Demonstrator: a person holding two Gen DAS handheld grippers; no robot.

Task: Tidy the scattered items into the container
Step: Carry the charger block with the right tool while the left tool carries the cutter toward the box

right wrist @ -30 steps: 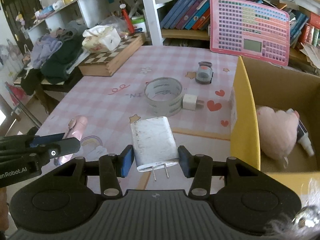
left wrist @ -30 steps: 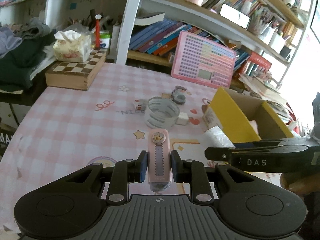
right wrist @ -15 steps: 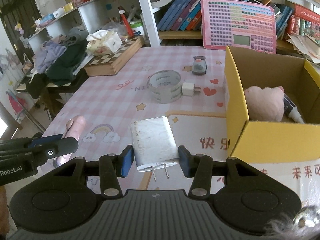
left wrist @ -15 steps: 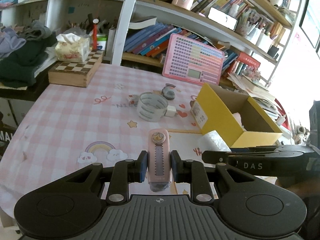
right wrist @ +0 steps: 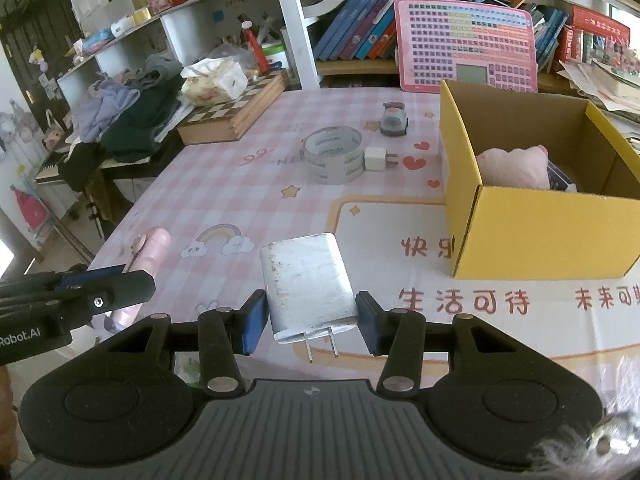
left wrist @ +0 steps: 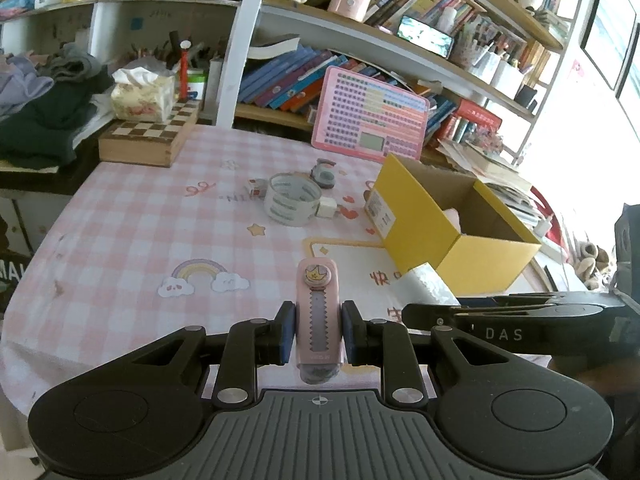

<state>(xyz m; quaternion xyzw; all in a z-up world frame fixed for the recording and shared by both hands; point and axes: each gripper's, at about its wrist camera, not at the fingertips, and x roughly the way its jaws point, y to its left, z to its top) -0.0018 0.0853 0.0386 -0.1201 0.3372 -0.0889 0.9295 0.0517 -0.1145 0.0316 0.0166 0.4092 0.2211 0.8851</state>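
My left gripper [left wrist: 318,332] is shut on a pink utility knife [left wrist: 318,312] with a star button, held above the table's near edge. My right gripper [right wrist: 310,320] is shut on a white wall charger [right wrist: 306,284], prongs pointing back at the camera. The yellow cardboard box [right wrist: 532,232] stands open at the right and holds a pink plush [right wrist: 512,166]; the box also shows in the left wrist view [left wrist: 432,236]. A tape roll [right wrist: 334,154], a small white plug [right wrist: 378,159] and a small grey toy car [right wrist: 394,120] lie on the pink checked tablecloth, left of the box.
A wooden chessboard box [right wrist: 236,114] with a tissue pack [right wrist: 212,80] sits at the table's far left. A pink keyboard toy [right wrist: 466,50] leans against the bookshelf behind the box. Clothes [right wrist: 128,120] are piled on a stand to the left.
Both grippers have pulled back and up from the table, still holding the knife and the charger. The box and the tape roll now look farther away.
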